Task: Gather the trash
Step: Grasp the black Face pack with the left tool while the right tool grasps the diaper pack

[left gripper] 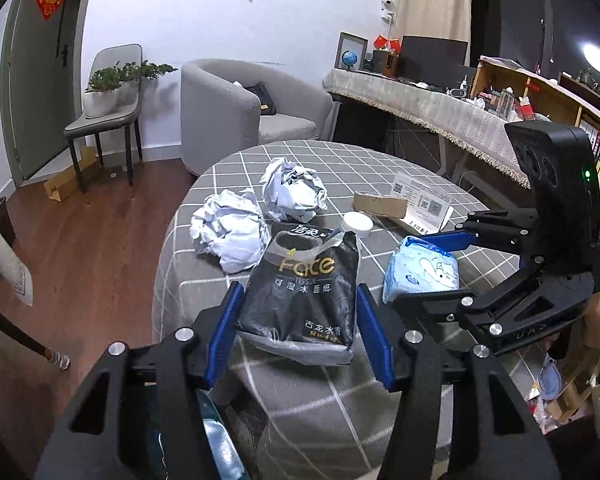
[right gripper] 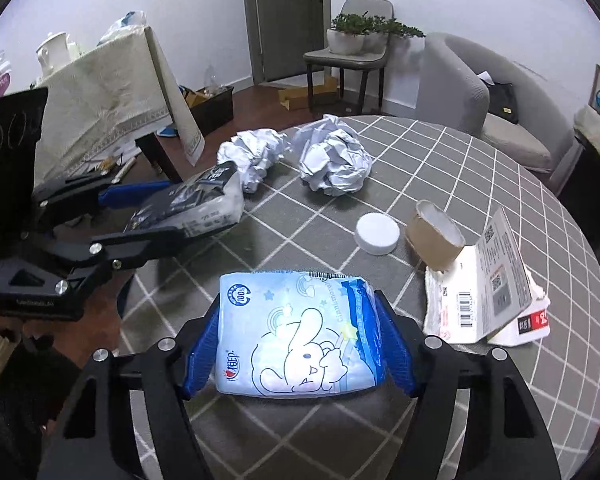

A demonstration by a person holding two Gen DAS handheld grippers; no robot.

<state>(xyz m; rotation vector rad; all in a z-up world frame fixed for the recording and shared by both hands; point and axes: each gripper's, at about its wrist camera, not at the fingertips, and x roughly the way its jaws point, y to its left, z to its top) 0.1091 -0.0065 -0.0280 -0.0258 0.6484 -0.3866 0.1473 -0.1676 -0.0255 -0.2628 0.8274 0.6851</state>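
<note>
A black tissue pack (left gripper: 296, 276) with gold "Face" lettering sits between the blue pads of my left gripper (left gripper: 300, 292), which is shut on its sides. In the right wrist view the black tissue pack (right gripper: 192, 204) is held tilted at the table's left edge by the left gripper (right gripper: 176, 212). My right gripper (right gripper: 298, 300) is shut on a light blue tissue pack (right gripper: 300, 340) with a rabbit drawing, which lies on the grey checked tablecloth (right gripper: 460, 160). The blue pack (left gripper: 424, 268) and right gripper (left gripper: 412, 268) also show in the left wrist view.
Two crumpled paper balls (right gripper: 256, 152) (right gripper: 334, 160) lie at the far side of the table. A white lid (right gripper: 377, 233), a brown tape roll (right gripper: 436, 236) and printed paper packaging (right gripper: 488, 308) lie to the right. An armchair (left gripper: 240, 112) stands beyond.
</note>
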